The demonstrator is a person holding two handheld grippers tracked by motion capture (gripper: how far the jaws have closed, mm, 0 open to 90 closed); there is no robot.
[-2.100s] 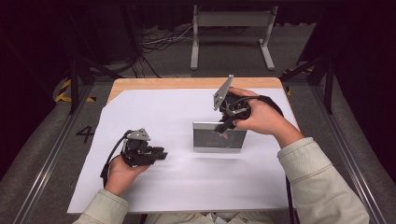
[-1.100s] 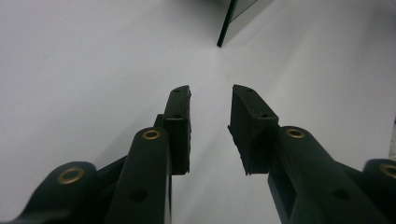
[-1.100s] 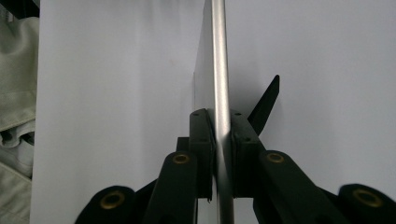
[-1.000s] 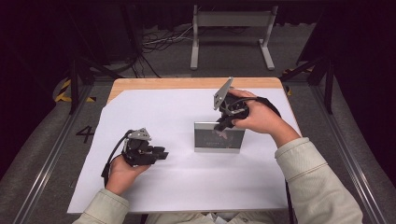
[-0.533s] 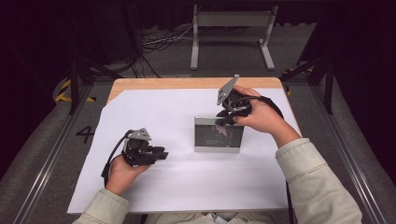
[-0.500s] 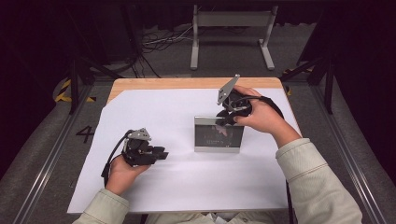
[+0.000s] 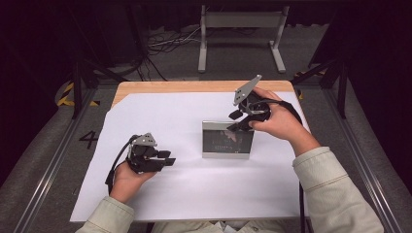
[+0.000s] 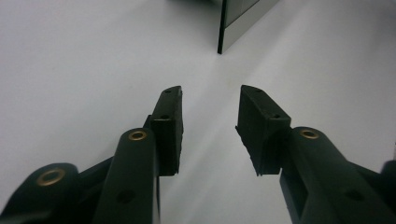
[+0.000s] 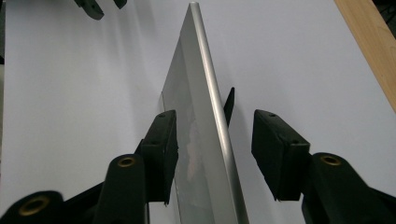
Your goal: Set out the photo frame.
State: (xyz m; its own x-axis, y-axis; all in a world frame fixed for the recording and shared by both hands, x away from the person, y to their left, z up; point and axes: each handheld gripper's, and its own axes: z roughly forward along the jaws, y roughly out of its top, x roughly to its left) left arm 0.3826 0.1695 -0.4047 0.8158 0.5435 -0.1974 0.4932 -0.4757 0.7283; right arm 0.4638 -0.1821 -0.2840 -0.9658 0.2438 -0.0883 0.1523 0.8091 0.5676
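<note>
High view: standing upright on the white sheet (image 7: 194, 194) covering the bench (image 7: 194, 86), a silver-framed photo frame (image 7: 227, 140), right of centre, glass facing the near side. Hovering at its top right corner, the right gripper (image 7: 236, 122), jaws having just been opening, straddling the top edge. Resting low on the sheet to the near left, well apart from the frame, the left gripper (image 7: 167, 158), pointing right toward it.

Left gripper view: jaws standing apart with nothing but white sheet between them, having just been opening further; showing far ahead, the frame's edge (image 8: 224, 28).

Right gripper view: looking along the frame's top rim (image 9: 205, 93), running between the two pads (image 9: 161, 149). Right pad clearly off the metal; left pad sitting just beside the glass face, contact hard to judge, though looking released rather than clenched.

Judging progress: frame apparently already set up on its stand and being let go. Remaining, by the look of it: drawing the right gripper clear without tipping the frame.
</note>
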